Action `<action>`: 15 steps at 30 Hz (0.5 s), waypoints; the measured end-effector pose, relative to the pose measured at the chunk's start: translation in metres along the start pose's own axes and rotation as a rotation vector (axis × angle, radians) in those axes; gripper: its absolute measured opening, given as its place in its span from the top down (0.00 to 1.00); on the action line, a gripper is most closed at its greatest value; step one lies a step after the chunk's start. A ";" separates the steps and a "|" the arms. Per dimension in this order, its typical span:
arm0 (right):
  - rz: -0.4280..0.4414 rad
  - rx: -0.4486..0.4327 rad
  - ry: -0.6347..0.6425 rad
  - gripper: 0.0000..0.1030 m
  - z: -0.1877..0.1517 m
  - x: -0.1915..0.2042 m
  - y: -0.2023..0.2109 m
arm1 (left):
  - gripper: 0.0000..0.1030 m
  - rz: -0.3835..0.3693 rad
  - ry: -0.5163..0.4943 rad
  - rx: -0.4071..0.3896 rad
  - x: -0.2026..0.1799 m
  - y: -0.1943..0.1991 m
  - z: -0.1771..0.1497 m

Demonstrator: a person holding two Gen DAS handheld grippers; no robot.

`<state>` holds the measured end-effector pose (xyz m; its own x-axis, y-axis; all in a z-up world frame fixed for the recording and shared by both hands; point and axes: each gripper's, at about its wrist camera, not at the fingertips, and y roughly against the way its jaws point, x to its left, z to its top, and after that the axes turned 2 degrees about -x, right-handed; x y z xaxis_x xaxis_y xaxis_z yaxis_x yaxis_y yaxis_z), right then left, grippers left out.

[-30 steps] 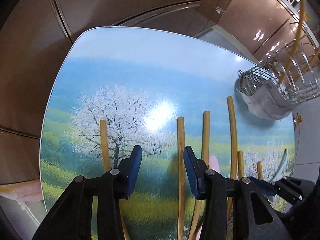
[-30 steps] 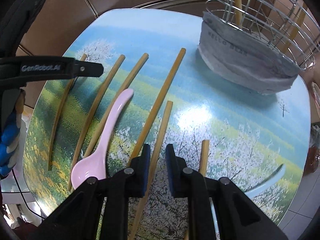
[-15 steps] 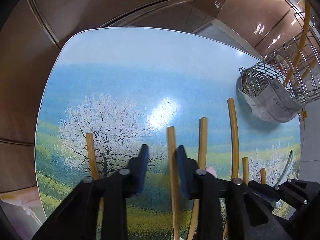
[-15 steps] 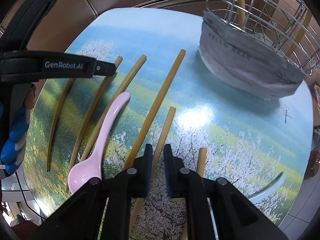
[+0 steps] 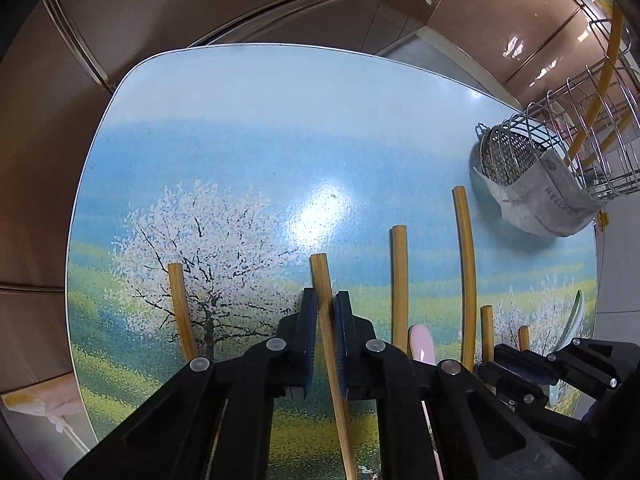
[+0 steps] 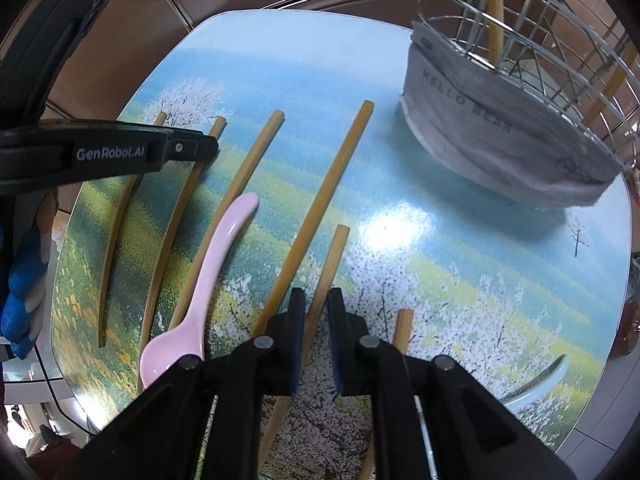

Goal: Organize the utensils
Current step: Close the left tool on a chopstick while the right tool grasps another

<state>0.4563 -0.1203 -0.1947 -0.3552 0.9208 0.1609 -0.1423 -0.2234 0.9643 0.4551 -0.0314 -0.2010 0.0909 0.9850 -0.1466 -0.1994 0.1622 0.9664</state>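
Several bamboo chopsticks lie side by side on the printed tabletop (image 5: 260,120). My left gripper (image 5: 326,308) points down at it, its jaws closing tight on one chopstick (image 5: 320,268) near its far end, both blue pads against it. My right gripper (image 6: 316,308) is shut on a shorter chopstick (image 6: 334,256), which runs between its pads. A pink spoon (image 6: 212,272) lies left of it and a pale blue spoon (image 6: 536,380) at the right edge. In the left wrist view the right gripper (image 5: 506,358) shows low on the right.
A wire utensil basket (image 6: 520,40) with a grey cloth mask (image 6: 480,128) around its base stands at the table's far right corner, with chopsticks upright in it. The left gripper's black body (image 6: 120,152) crosses the left side of the right wrist view. Brown floor surrounds the table.
The left jaws, open a second ago beside the chopstick, have come together around it. The right gripper shifted slightly with its chopstick still between the pads.
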 end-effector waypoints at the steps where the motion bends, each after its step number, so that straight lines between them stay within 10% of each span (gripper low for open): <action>1: 0.000 0.004 -0.001 0.90 0.003 -0.001 -0.001 | 0.92 0.000 -0.002 0.001 0.000 0.000 0.000; 15: -0.022 -0.014 0.006 0.90 0.014 -0.014 -0.001 | 0.93 0.007 -0.032 -0.022 -0.004 0.001 -0.007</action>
<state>0.4747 -0.1284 -0.1950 -0.3571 0.9237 0.1389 -0.1627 -0.2079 0.9645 0.4473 -0.0348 -0.2013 0.1205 0.9838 -0.1331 -0.2217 0.1574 0.9623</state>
